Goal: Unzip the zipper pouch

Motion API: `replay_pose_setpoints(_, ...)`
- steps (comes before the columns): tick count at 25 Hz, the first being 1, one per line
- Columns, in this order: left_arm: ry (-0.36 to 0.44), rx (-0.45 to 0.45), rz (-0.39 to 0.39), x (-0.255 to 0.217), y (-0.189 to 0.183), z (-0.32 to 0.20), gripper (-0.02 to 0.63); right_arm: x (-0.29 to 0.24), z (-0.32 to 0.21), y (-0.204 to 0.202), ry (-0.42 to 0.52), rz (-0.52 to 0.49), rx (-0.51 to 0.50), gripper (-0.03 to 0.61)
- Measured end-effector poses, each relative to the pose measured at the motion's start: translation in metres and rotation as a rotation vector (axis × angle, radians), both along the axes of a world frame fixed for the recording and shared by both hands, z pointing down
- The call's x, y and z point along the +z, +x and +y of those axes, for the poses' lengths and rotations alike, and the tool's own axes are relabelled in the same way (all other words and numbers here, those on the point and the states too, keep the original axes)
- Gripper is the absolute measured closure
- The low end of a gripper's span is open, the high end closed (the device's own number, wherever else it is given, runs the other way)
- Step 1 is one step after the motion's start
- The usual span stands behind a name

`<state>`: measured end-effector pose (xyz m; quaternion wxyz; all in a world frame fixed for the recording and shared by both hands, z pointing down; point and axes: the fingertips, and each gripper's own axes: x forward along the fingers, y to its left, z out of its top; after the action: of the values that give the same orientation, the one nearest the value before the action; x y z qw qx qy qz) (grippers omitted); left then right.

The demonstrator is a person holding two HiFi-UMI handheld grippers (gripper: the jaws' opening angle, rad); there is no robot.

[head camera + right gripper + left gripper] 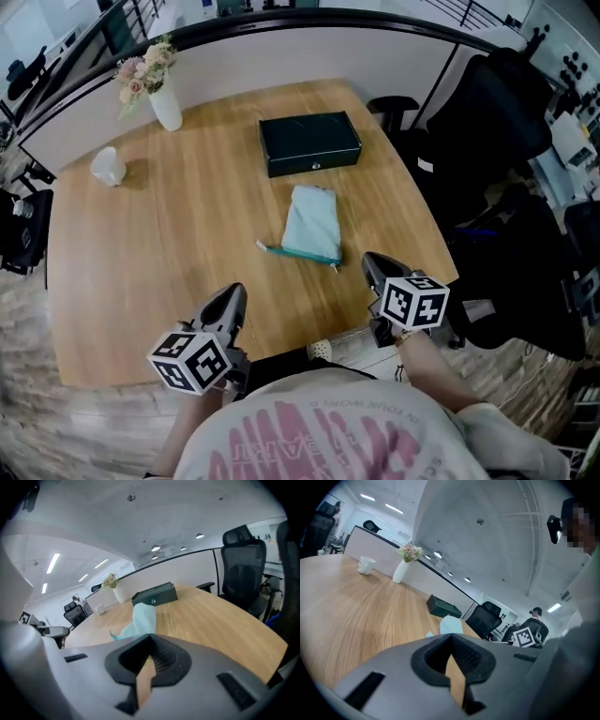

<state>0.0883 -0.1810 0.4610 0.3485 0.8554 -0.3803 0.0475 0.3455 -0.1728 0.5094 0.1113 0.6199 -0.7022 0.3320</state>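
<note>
- Here's the pale grey cotton T-shirt point(319, 436), with big pink lettering and a pink hand-shaped print across it.
- A loose short sleeve point(497, 433) in the same pale fabric shows on the right.
- The dark grey, tapering plastic left gripper point(232, 292) is smooth-shelled with a rounded nose.
- It carries a white marker cube point(190, 361) with black square patterns on each face.
- The matching dark grey right gripper point(372, 262) bears its own white, black-patterned cube point(415, 302).
- Up close, the shell reads light grey, with a black rim around black ribbed rubber pads point(465, 654).
- Dark rectangular slots point(365, 689) are cut into the shell.
</note>
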Motion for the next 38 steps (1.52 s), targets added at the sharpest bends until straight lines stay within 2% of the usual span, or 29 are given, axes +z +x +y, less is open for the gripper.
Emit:
replay_pose_setpoints(8,-0.012,-0.152,0.008,0.017,0.011,0.009,0.612,0.012,-0.031,-0.013,-0.020,-0.032,-0.233,0.580)
replay_pose_setpoints(11,-0.014,-0.189,0.003,0.020,0.013,0.012,0.612,0.011,-0.039,-0.034,-0.047,-0.031,-0.402,0.580)
replay_pose_setpoints(14,-0.018,-0.218,-0.004,0.022,0.012,0.013,0.612,0.013,-0.049,-0.057,-0.101,0.055,-0.601,0.578)
replay_pose_setpoints(16,-0.021,-0.233,-0.005,0.023,0.012,0.015,0.612,0.015,-0.053,-0.073,-0.137,0.105,-0.726,0.541)
replay_pose_setpoints(18,-0.025,-0.243,-0.009,0.024,0.012,0.017,0.612,0.019,-0.055,-0.089,-0.186,0.129,-0.834,0.455)
replay_pose_setpoints(22,-0.033,-0.269,-0.014,0.027,0.007,0.021,0.612,0.037,-0.060,-0.111,-0.254,0.241,-0.971,0.432)
replay_pose_setpoints(24,-0.037,-0.281,-0.014,0.028,0.006,0.023,0.612,0.050,-0.060,-0.117,-0.300,0.309,-1.028,0.378)
replay_pose_setpoints(28,-0.042,-0.301,-0.010,0.030,0.003,0.027,0.612,0.070,-0.063,-0.115,-0.369,0.440,-1.059,0.381)
replay_pose_setpoints(30,-0.041,-0.310,-0.011,0.030,0.000,0.027,0.612,0.075,-0.063,-0.115,-0.383,0.458,-1.058,0.407)
replay_pose_setpoints(32,-0.040,-0.319,-0.012,0.029,-0.003,0.027,0.612,0.075,-0.064,-0.117,-0.391,0.418,-1.030,0.450)
replay_pose_setpoints(34,-0.039,-0.327,-0.011,0.029,-0.006,0.026,0.612,0.073,-0.066,-0.119,-0.395,0.361,-0.981,0.536)
replay_pose_setpoints(35,-0.039,-0.329,-0.010,0.029,-0.007,0.026,0.612,0.072,-0.067,-0.118,-0.398,0.334,-0.958,0.557)
replay_pose_setpoints(38,-0.030,-0.330,-0.014,0.027,-0.008,0.024,0.612,0.067,-0.069,-0.118,-0.410,0.210,-0.891,0.566)
